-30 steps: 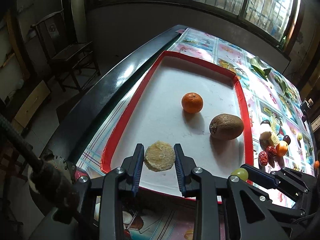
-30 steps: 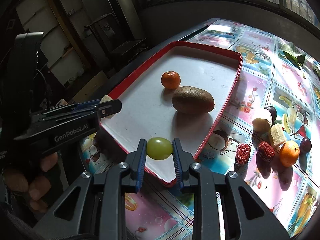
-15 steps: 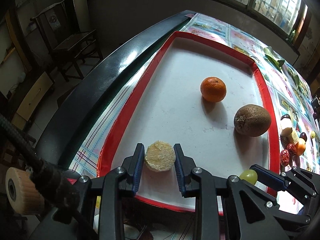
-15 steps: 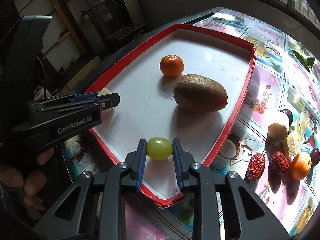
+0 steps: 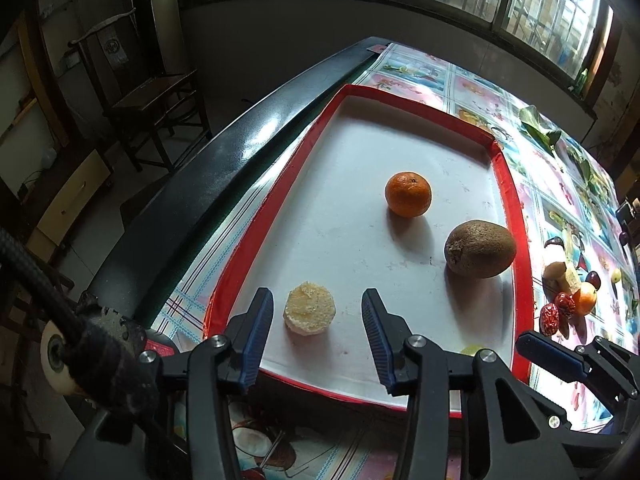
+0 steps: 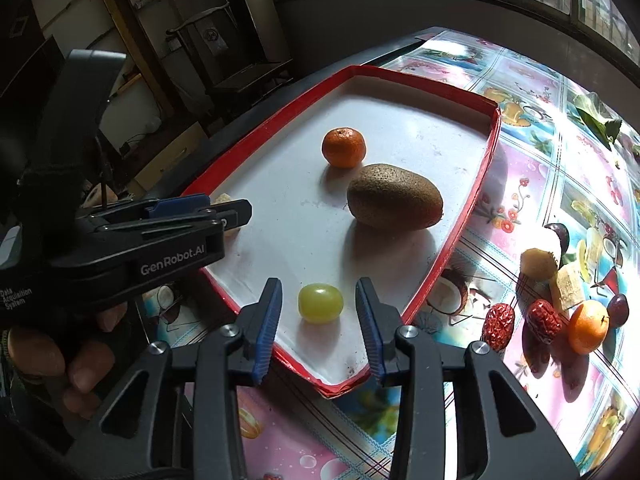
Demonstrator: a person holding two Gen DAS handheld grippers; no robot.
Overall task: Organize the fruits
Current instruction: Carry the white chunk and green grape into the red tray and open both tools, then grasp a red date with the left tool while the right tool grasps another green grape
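A red-rimmed white tray (image 5: pixel 505 184) (image 6: pixel 480 176) holds a tangerine (image 5: pixel 408 194) (image 6: pixel 343 147) and a kiwi (image 5: pixel 479 248) (image 6: pixel 394 201). My left gripper (image 5: pixel 318 312) is open; a pale banana slice (image 5: pixel 309 308) lies on the tray between its fingers. My right gripper (image 6: pixel 318 304) is open; a green grape (image 6: pixel 320 303) lies on the tray between its fingers. The grape is mostly hidden in the left wrist view. The left gripper's side shows in the right wrist view (image 6: pixel 224 216).
On the patterned tablecloth right of the tray lie loose fruits: red dates (image 6: pixel 498 325), a second tangerine (image 6: pixel 588 326), banana pieces (image 6: pixel 566 286) and dark plums (image 6: pixel 618 310). Green leaves (image 6: pixel 600 120) lie farther back. The table's dark edge (image 5: pixel 224 160) runs left of the tray.
Both grippers have opened and let go: the banana slice and the grape now rest on the tray. Both grippers moved forward over the tray's near end.
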